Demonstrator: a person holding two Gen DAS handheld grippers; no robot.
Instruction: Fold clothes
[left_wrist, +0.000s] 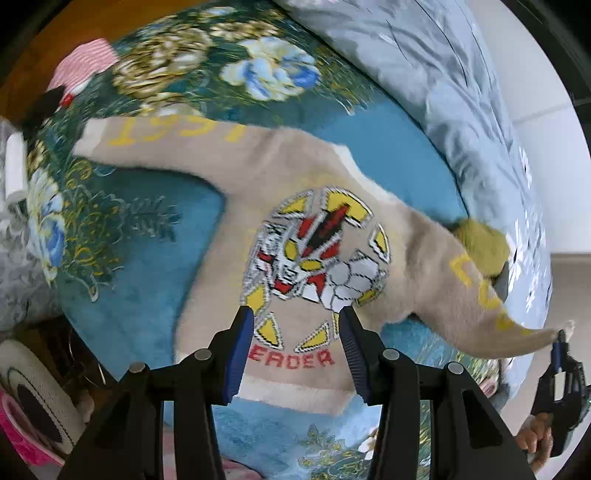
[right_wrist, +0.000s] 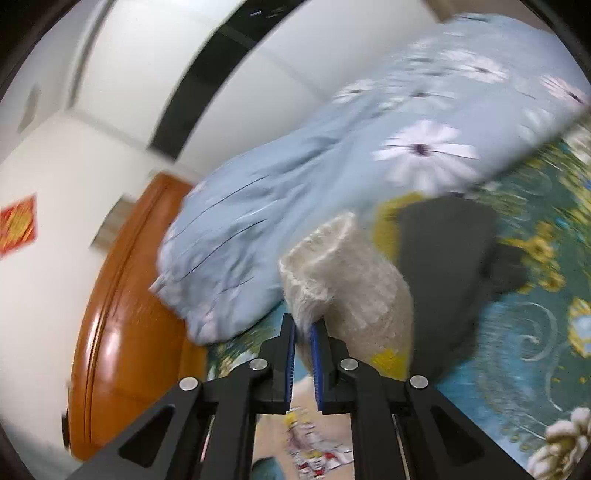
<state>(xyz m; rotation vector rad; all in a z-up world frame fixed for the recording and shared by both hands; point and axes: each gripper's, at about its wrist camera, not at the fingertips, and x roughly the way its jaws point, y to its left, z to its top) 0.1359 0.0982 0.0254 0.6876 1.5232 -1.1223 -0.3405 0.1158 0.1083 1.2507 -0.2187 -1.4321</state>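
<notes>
A beige sweater (left_wrist: 236, 229) with a robot print and yellow lettering lies front up on a blue floral bedspread (left_wrist: 147, 266). My left gripper (left_wrist: 296, 317) is open and empty, hovering above the sweater's hem. My right gripper (right_wrist: 303, 326) is shut on the cream cuff (right_wrist: 332, 273) of the sweater's right sleeve and holds it lifted. In the left wrist view the right gripper (left_wrist: 559, 341) shows at the far right, with the sleeve (left_wrist: 480, 291) stretched out to it.
A light blue daisy duvet (right_wrist: 295, 192) is bunched along the far side of the bed. A dark grey garment (right_wrist: 447, 266) and a yellow-green one (left_wrist: 480, 243) lie near the sleeve. A wooden footboard (right_wrist: 122, 314) and white wall stand beyond. Round items (left_wrist: 33, 398) sit left of the bed.
</notes>
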